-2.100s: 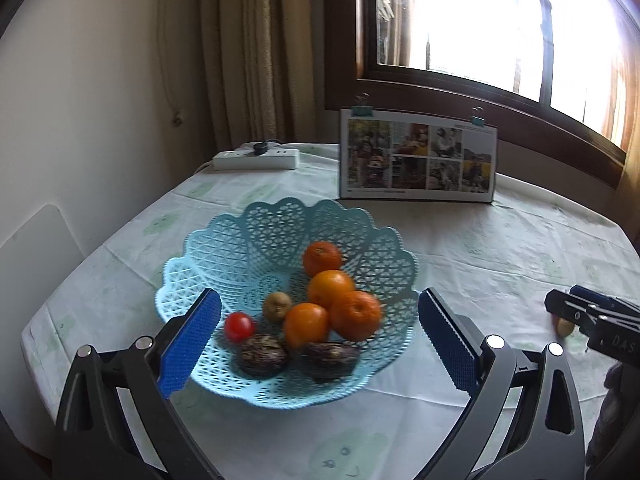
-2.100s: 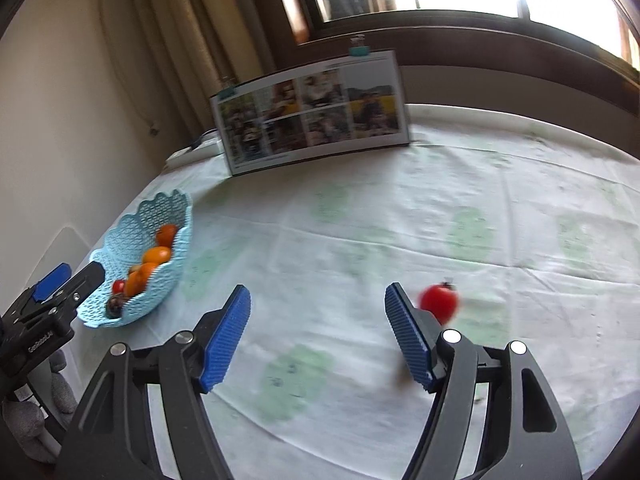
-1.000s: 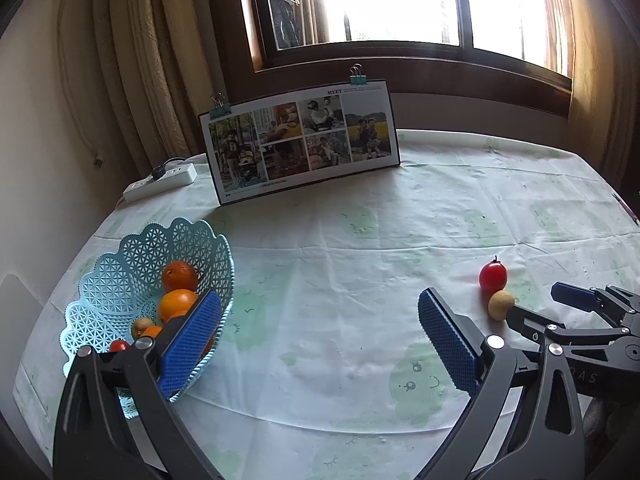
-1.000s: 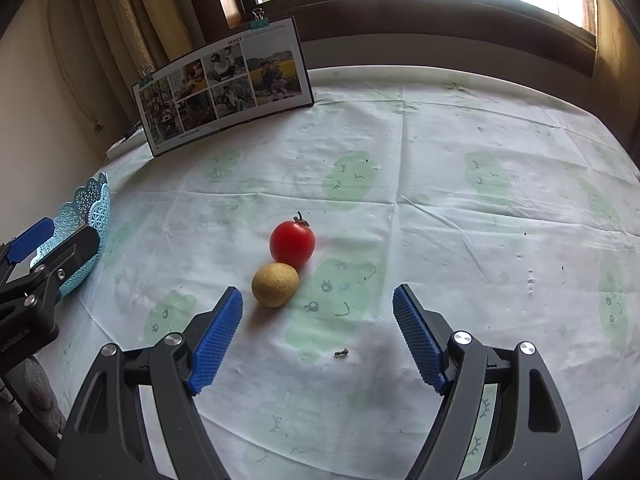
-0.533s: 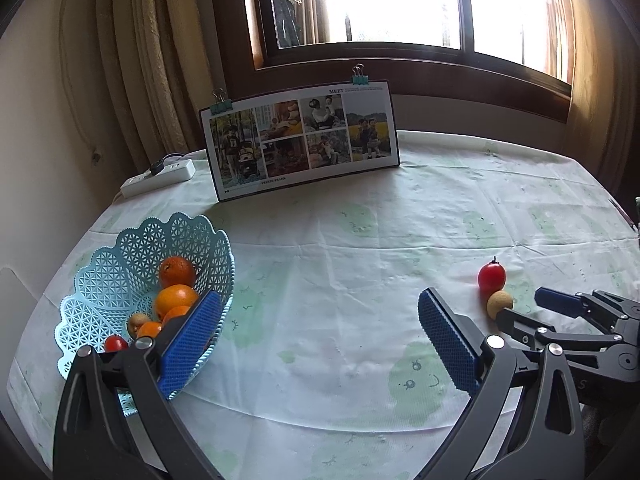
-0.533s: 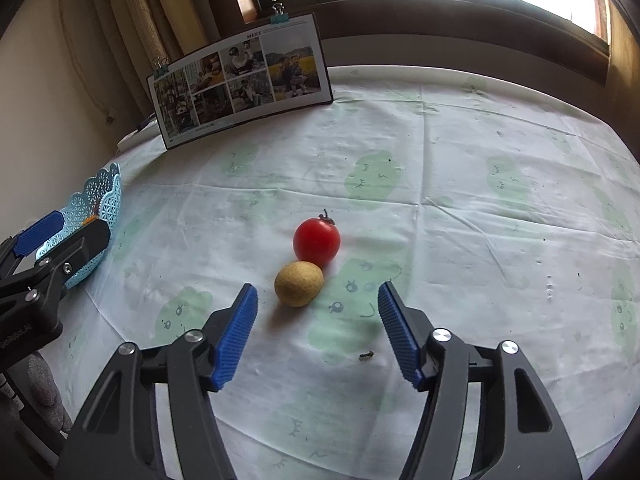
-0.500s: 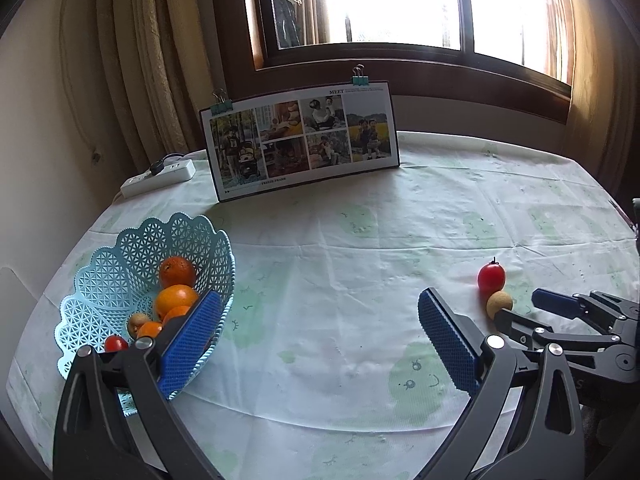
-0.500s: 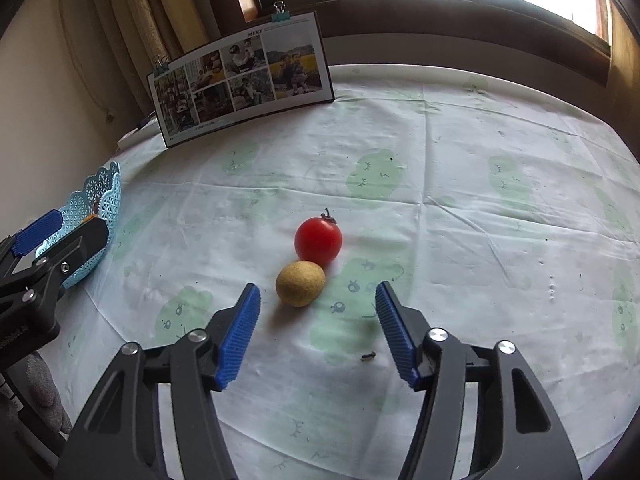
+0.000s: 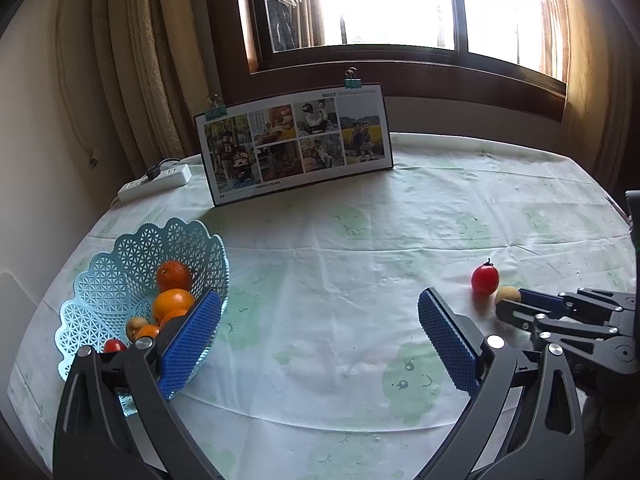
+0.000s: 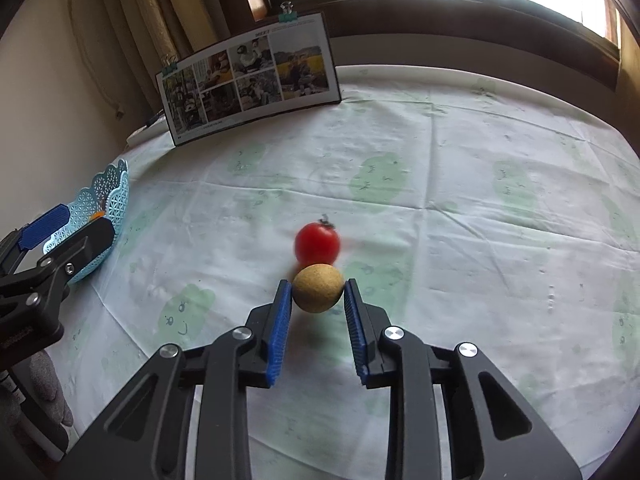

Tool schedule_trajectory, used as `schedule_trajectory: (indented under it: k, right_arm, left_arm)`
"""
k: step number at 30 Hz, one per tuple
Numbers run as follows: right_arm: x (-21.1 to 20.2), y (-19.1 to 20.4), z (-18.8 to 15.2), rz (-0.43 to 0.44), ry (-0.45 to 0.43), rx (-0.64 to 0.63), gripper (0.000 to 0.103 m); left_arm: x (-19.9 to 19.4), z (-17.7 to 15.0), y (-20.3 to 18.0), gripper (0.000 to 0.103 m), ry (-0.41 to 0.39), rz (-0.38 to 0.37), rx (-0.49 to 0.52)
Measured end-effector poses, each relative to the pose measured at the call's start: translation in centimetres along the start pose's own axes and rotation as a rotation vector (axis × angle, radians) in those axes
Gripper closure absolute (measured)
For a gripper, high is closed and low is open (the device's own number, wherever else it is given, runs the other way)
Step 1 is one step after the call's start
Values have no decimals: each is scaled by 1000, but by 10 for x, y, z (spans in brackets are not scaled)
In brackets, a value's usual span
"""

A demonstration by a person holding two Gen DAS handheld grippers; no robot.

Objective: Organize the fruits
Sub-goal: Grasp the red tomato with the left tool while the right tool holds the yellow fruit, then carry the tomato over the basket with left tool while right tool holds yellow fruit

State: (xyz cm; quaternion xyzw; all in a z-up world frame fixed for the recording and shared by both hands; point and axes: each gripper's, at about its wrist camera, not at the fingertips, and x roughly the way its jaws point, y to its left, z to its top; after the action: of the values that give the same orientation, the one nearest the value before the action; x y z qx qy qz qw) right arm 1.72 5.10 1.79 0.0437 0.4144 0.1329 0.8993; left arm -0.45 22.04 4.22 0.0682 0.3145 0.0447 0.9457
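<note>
Between the blue pads of our right tool (image 10: 316,298) sits the small tan fruit (image 10: 318,288), both pads closed against its sides at the widest part, just above the surface (image 10: 460,184). We judge it light, firm and rough-skinned, so a grip across the middle should hold without much squeeze. Just beyond it, touching or nearly so, lies the red tomato (image 10: 317,243), likely softer and smoother, easy to nudge into rolling. Far to the left, our left tool (image 9: 320,338) hangs wide and empty beside the blue basket (image 9: 120,276) with its oranges (image 9: 173,276).
</note>
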Motion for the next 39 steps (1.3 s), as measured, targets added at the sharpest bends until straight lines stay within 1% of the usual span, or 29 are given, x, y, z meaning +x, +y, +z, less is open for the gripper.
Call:
schedule_trajectory:
  k: [1,3,7,13,17,18,19,22,23,27,31,32,34,36,39]
  right_arm:
    - [-4,-5,-1,-5,-7,7,76]
    - [-13,-18,-3,-21,-22,29,76]
    - [-27,-50,-3,-67,-48,78,76]
    - [-39,-85,-4,-113,-67,128,76]
    - [-45,-96,-4,-130,-78,134,76]
    - [-46,-97,-4,-132,-80,136,76]
    - [-47,-99,-4,-134,-83,139,76]
    - [-51,-103,-3,-147,-90,146,76]
    - [-52,-105,-3,-155,-92,146,76]
    - [-55,-107,-3,-175,-101,146,76]
    - [-59,-104,-3,-219,-124,128,76]
    - [-60,-104,-3,-229,-129,124,76]
    - [-62,-104,-2,-236,-136,124,76]
    - [-63,-105,-2,-238,-140,126,76]
    - [-64,-105,-3,-237,-144,129,76]
  left_arm:
    - [1,0,-2,3,1,-1,4]
    - [4,2,-6,3,16,-31,1]
    - [15,5,-20,3,36,-62,13]
    - [32,8,-60,3,73,-154,68]
    - [46,9,-91,3,93,-209,126]
    - [50,9,-96,5,101,-213,134]
    - [55,9,-101,10,110,-219,140]
    - [66,8,-112,17,150,-242,144]
    - [69,7,-113,18,158,-247,141]
    - [80,4,-118,30,204,-270,126]
    - [86,1,-119,39,238,-300,108]
    - [86,1,-120,40,237,-300,109]
    - [85,1,-122,47,234,-304,114]
    - [84,1,-124,51,230,-315,120]
    - [83,1,-127,66,224,-319,124]
